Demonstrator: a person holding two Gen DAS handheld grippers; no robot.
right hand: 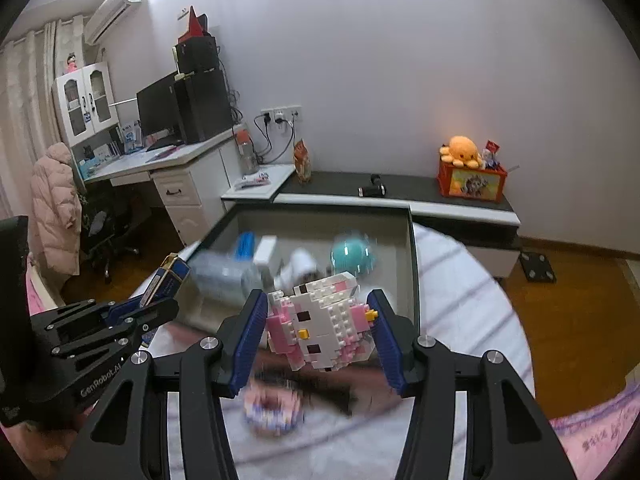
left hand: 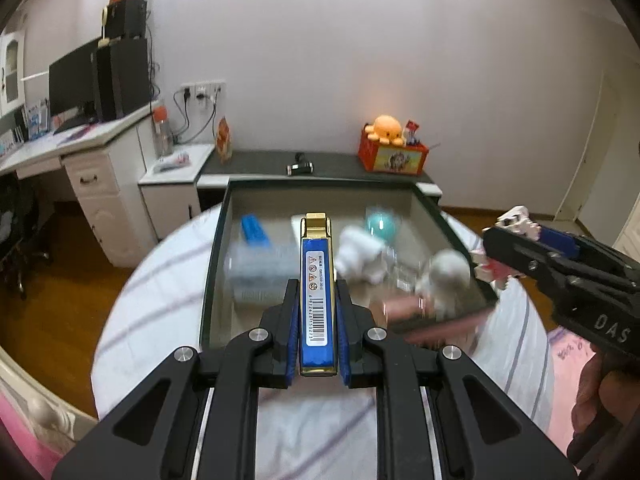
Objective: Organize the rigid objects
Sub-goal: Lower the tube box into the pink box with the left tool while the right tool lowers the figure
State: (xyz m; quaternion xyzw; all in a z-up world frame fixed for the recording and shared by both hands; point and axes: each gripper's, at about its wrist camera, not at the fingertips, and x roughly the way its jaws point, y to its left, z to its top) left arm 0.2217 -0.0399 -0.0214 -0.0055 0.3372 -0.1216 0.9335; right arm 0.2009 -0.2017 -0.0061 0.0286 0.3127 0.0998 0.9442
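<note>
Your left gripper (left hand: 318, 316) is clamped on the blue-and-gold slim box (left hand: 317, 292), pads pinching its long narrow sides near the lower half, the box standing out forward above the tray (left hand: 216, 248). It looks stiff, light and glossy, so probably slippery; a hold on the flat long sides, as now, seems right. Your right gripper (right hand: 318, 320) is closed around the pink-and-white brick figure (right hand: 320, 324), pads against both flanks, held above the tray's near edge. It's rigid but made of many small bricks, so likely to shed pieces if squeezed hard or bumped; take it across the broad body, not the small yellow studs.

Tray contents are motion-blurred: a teal ball (right hand: 352, 258), a blue block (left hand: 254, 230), white lumps and a clear container (left hand: 256, 276) can only be guessed at. A pink blurred item (right hand: 272, 408) below the right gripper is unreadable. The box's far end and the figure's underside are hidden. The tray sits on a striped bed cover (left hand: 160, 300); you can't tell what lies under the grippers.
</note>
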